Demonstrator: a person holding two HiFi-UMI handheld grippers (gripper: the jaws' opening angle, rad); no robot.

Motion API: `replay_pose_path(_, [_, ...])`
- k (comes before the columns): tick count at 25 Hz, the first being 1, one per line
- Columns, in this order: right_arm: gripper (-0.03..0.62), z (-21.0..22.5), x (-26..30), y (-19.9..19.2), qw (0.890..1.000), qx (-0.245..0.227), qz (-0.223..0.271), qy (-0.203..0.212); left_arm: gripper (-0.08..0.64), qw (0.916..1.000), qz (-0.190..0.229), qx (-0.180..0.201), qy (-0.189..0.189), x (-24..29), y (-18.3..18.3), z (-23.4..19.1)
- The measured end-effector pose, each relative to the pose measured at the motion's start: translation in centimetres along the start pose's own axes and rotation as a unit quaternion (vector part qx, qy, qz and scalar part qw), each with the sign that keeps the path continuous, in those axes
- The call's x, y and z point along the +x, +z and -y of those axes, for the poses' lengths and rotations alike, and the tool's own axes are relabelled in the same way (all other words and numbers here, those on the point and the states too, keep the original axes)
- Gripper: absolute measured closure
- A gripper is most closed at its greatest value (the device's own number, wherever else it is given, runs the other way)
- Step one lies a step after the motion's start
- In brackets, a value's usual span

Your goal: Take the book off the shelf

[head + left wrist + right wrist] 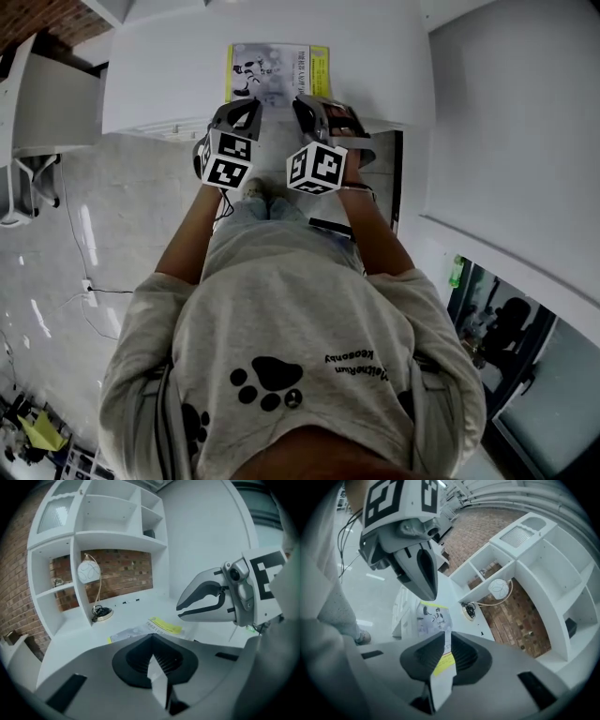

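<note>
Thin book (274, 70) lying flat on the white shelf (159, 84). The right gripper (443, 644) is clamped on the book's near edge. The left gripper (152, 653) is closed on a thin white sheet, apparently the same edge. The book is probably light and floppy, so it is better gripped nearer the spine.
</note>
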State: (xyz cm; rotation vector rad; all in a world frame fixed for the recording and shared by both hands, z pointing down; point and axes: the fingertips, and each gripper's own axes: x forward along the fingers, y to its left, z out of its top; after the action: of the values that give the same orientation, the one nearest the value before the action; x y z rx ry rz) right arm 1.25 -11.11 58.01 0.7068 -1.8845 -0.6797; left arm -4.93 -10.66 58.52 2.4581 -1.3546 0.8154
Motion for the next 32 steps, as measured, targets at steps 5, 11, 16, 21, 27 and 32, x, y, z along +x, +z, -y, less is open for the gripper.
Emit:
replay_pose_path(5, [0.561,2.6,-3.4,1.7,0.996,0.071,0.032,-0.052,0.551,0.9976,0.059,-0.019,0.030,-3.0,3.3,-0.1])
replay_pose_path(11, [0.574,6.2,-7.9,2.6,0.975,0.183,0.073,-0.099,0.551,0.9907,0.122,-0.026,0.054,-6.9,7.4,0.5])
replay_pose_path(16, [0.575,8.2,-11.2,2.9,0.958,0.237,0.103,-0.125,0.551,0.9845,0.158,-0.030,0.070,-9.4,9.6,0.8])
replay_pose_path(21, [0.575,9.4,-13.1,2.6,0.944,0.277,0.123,-0.133,0.551,0.9791,0.184,-0.022,0.083,-11.2,11.2,0.8])
replay_pose_path(27, [0.575,10.4,-15.5,3.3,0.910,0.353,0.176,-0.126,0.551,0.9742,0.208,-0.032,0.082,-13.5,12.8,1.6])
replay_pose_path(32, [0.575,10.4,-18.1,3.8,0.883,0.406,0.202,-0.123,0.551,0.9731,0.211,-0.046,0.081,-14.5,12.7,2.4])
